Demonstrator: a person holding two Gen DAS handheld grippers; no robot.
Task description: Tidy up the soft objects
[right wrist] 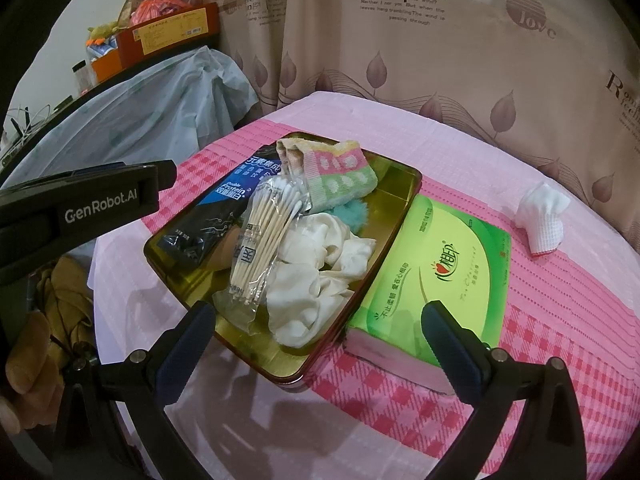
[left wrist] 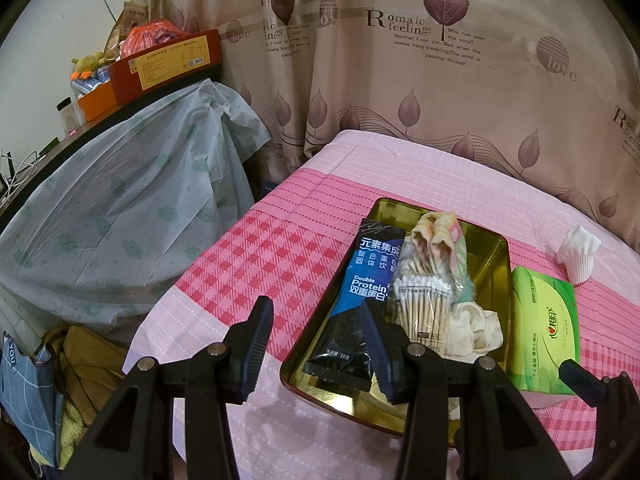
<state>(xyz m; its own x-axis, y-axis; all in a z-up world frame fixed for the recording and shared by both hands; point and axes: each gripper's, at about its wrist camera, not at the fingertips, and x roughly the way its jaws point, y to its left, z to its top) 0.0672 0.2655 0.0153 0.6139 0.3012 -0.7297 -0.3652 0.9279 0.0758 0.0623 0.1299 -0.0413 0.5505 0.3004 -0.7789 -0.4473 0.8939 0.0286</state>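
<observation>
Tin (right wrist: pixel 404 196) | holds: sock (right wrist: pixel 340 172), swabs (right wrist: pixel 264 232), sachet (right wrist: pixel 224 204), cloth (right wrist: pixel 320 276)

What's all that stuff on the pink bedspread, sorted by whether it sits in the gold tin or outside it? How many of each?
In the tin: 5 – drink sachet, cotton swab pack, striped sock, cream cloth, teal fluffy thing
Outside the tin: 2 – green tissue pack, white glove
Total: 7
</observation>
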